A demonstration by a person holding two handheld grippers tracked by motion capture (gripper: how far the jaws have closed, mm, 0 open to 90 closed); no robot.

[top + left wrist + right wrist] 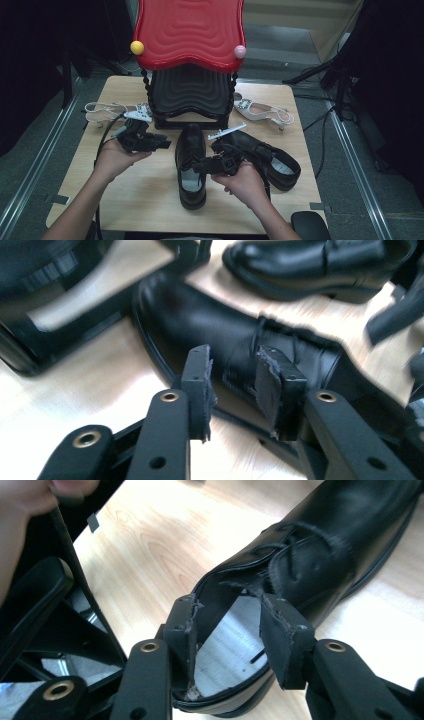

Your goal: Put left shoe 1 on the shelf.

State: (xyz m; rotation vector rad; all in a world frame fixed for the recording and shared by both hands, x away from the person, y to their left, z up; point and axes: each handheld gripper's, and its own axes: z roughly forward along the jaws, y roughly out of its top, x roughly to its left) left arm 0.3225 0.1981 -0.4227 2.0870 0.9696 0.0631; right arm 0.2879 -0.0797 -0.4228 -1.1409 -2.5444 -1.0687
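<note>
The black shoe [192, 165] is gripped by neither claw: left claw [232, 385] and right claw [232, 635] are spread, so its laces could be snagged.

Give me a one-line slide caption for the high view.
Two hand-held grippers, left gripper and right gripper, hover open around a black shoe on the wooden table.

The left gripper [232, 385] hangs with parted, empty jaws above a glossy black leather shoe [200, 325] on the pale wooden table [90, 390].
</note>
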